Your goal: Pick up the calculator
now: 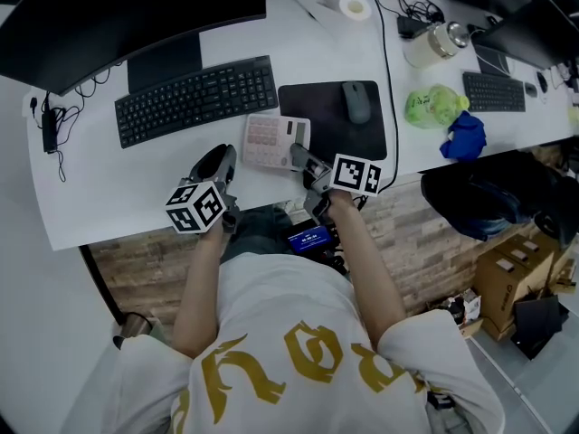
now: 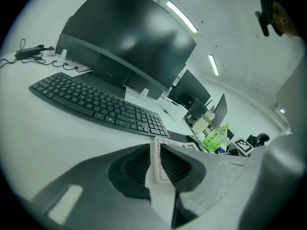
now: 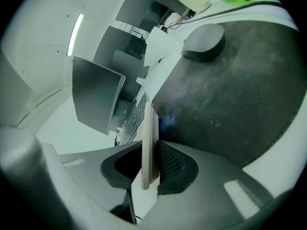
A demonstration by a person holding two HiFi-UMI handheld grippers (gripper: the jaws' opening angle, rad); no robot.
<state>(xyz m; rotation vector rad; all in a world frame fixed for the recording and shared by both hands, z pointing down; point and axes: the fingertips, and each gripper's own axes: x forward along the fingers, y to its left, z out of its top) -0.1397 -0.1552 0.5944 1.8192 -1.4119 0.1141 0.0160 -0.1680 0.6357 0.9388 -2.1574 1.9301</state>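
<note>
The left gripper (image 1: 228, 158) is closed on the near left corner of the calculator (image 1: 271, 140), its pale edge pinched between the ribbed pads; the right gripper (image 1: 299, 160) is clamped on the calculator's near right edge; the calculator spans the gap between the two, at the white desk (image 1: 118, 188); beyond the left gripper lies the black keyboard (image 1: 196, 99); beyond the right one, the dark mouse pad (image 1: 317, 120) carrying a grey mouse (image 1: 356, 101).

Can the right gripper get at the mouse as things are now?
Probably not yet: the way over the pad to the mouse looks free, but the right gripper has its jaws shut on the calculator.
</note>
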